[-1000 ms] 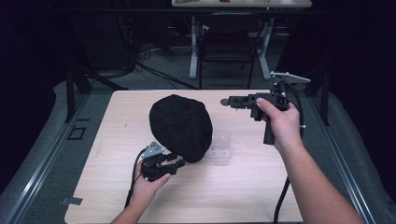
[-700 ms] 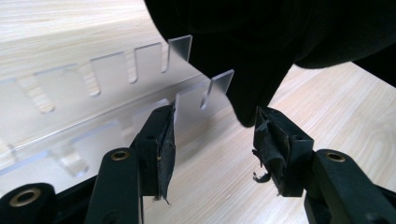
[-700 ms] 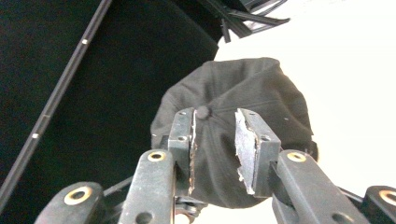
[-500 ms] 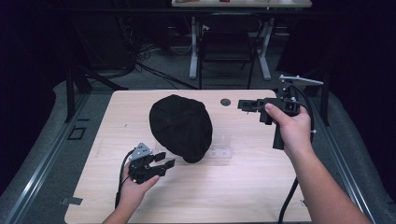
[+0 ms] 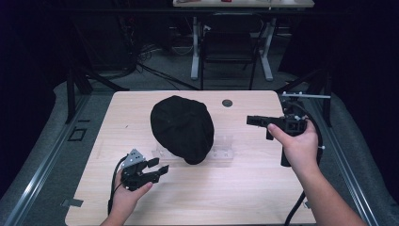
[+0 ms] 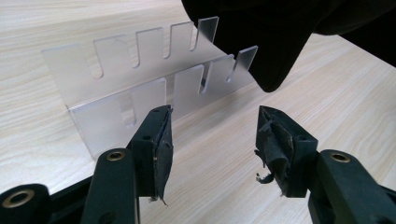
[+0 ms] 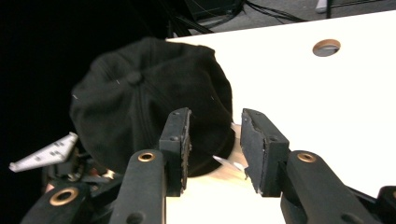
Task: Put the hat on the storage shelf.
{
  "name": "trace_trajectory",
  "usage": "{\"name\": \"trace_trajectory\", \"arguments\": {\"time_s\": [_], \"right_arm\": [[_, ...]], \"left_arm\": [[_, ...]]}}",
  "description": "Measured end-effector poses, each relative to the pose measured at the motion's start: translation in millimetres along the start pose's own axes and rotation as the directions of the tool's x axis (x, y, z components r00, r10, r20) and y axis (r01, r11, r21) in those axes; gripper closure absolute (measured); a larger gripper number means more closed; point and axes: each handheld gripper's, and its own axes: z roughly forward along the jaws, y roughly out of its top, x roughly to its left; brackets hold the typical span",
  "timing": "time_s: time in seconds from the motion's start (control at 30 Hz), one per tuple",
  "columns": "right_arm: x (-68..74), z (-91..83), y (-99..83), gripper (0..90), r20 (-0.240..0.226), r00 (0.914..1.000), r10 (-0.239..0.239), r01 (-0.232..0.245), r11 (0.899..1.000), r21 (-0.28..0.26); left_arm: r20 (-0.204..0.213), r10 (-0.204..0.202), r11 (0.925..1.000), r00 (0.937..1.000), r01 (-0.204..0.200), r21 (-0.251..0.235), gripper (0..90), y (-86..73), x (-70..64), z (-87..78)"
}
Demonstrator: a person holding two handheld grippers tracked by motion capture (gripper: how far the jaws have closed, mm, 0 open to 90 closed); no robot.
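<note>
A black cap (image 5: 182,127) lies on the middle of the wooden table, resting over a clear slotted acrylic rack (image 5: 222,147). My left gripper (image 5: 159,169) is low at the near left of the cap, open and holding nothing. In the left gripper view the rack (image 6: 140,79) stands just ahead of the spread jaws, and the cap's edge (image 6: 271,37) hangs over its right end. My right gripper (image 5: 250,121) is held above the table to the right of the cap, pointing left at it. In the right gripper view the cap (image 7: 140,102) lies beyond its empty, open jaws.
A round cable hole (image 5: 227,102) sits in the table's far side. Bare wood (image 5: 235,188) stretches along the near half. Beyond the far edge are a dark chair (image 5: 228,47) and white desk legs (image 5: 194,52). Metal rails (image 5: 47,160) flank the table.
My left gripper has drawn back from the cap's near edge toward the near left. My right gripper has moved to the right and nearer, away from the cap.
</note>
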Motion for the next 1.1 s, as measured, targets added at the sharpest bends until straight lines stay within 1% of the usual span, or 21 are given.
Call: {"name": "trace_trajectory", "arguments": {"time_s": [0.03,0.07,0.1,0.13,0.17,0.33,0.37,0.4,0.43,0.47,0.5,0.57,0.6,0.67,0.77,0.8,0.87,0.93,1.03,1.07,1.1], "right_arm": [[0.0,-0.1,-2.6,62.2,0.004,1.0,-0.007,0.007,1.0,0.002],[0.2,0.0,-7.1,61.9,0.019,0.9997,-0.017,0.017,1.0,0.005],[0.3,0.1,-11.0,61.7,0.031,0.9992,-0.026,0.025,1.0,0.008],[0.6,0.5,-15.1,61.3,0.048,0.9981,-0.037,0.037,0.999,0.009],[0.4,0.7,-18.1,61.0,0.057,0.9972,-0.05,0.049,0.999,0.012],[-2.2,4.7,-41.0,59.6,0.101,0.9913,-0.085,0.084,0.996,0.014],[-3.1,5.4,-43.9,59.1,0.102,0.9906,-0.092,0.091,0.996,0.011],[-3.4,6.0,-47.3,58.4,0.116,0.9878,-0.104,0.102,0.995,0.021],[-4.2,6.5,-51.3,57.4,0.117,0.9862,-0.117,0.116,0.993,0.011],[-4.7,7.5,-55.5,57.0,0.125,0.985,-0.12,0.12,0.993,0.002],[-5.4,8.6,-59.4,56.8,0.13,0.9829,-0.13,0.131,0.991,0.0],[-6.2,10.7,-67.6,55.7,0.159,0.9743,-0.16,0.162,0.987,0.002],[-6.7,11.8,-71.8,55.3,0.166,0.9715,-0.169,0.171,0.985,0.003],[-7.7,14.2,-80.1,54.3,0.197,0.9605,-0.196,0.198,0.98,0.011],[-9.6,16.0,-90.7,53.5,0.226,0.9524,-0.205,0.208,0.978,0.014],[-10.8,16.7,-95.7,53.2,0.223,0.9533,-0.203,0.208,0.978,0.003],[-12.0,17.5,-103.2,52.8,0.243,0.9453,-0.217,0.221,0.975,0.01],[-13.8,18.4,-111.6,52.2,0.256,0.938,-0.234,0.24,0.971,0.009],[-16.9,19.3,-120.6,52.4,0.263,0.9375,-0.228,0.235,0.972,0.008],[-19.0,20.1,-125.1,52.6,0.27,0.9348,-0.231,0.239,0.971,0.003],[-20.9,20.9,-128.7,53.0,0.273,0.9341,-0.231,0.241,0.971,-0.003]], "left_arm": [[-0.004,-0.005,1.0,1.0,0.005,-0.009,46.1,-1.4,0.7,-0.3],[-0.01,-0.005,0.9999,0.9999,0.005,-0.014,46.1,-2.5,2.0,-0.4],[-0.009,-0.011,0.9999,0.9999,0.011,-0.006,46.1,-3.2,3.4,-1.4],[-0.011,-0.019,0.9997,0.9998,0.019,-0.018,46.1,-4.4,4.3,-0.8],[-0.014,-0.023,0.9996,0.9996,0.023,-0.017,46.0,-5.6,5.9,-1.4],[-0.034,-0.015,0.9998,0.9993,0.015,-0.013,46.0,-10.0,8.7,-2.2],[-0.036,-0.011,0.9999,0.9993,0.011,-0.01,46.0,-10.4,9.2,-2.4],[-0.037,-0.007,0.9999,0.9993,0.007,-0.009,46.0,-10.9,9.5,-2.6],[-0.04,-0.006,1.0,0.9992,0.005,-0.007,46.0,-11.4,9.6,-2.5],[-0.038,-0.011,0.9998,0.9992,0.011,-0.017,46.0,-12.4,9.5,-1.4],[-0.038,-0.006,0.9999,0.9992,0.006,-0.012,46.0,-12.7,10.0,-1.5],[-0.039,-0.008,0.9999,0.9992,0.008,-0.007,46.0,-13.5,10.4,-0.8],[-0.038,-0.009,0.9999,0.9992,0.009,-0.005,46.0,-13.8,10.5,-0.5],[-0.039,-0.007,1.0,0.9992,0.007,-0.005,46.0,-14.2,10.4,0.1],[-0.039,-0.002,1.0,0.9992,0.002,-0.002,46.0,-14.7,10.4,0.5],[-0.04,0.0,1.0,0.9992,0.0,-0.001,46.0,-15.0,10.6,0.6],[-0.038,-0.003,1.0,0.9993,0.004,0.003,46.0,-15.6,11.0,1.0],[-0.041,0.002,1.0,0.9992,-0.002,0.0,46.0,-16.5,11.9,1.4],[-0.045,0.0,1.0,0.999,0.0,0.003,46.0,-17.4,12.8,1.4],[-0.045,-0.005,1.0,0.999,0.005,0.002,46.0,-17.7,12.9,1.6],[-0.045,-0.004,1.0,0.999,0.005,0.005,46.0,-17.9,13.3,1.6]]}}
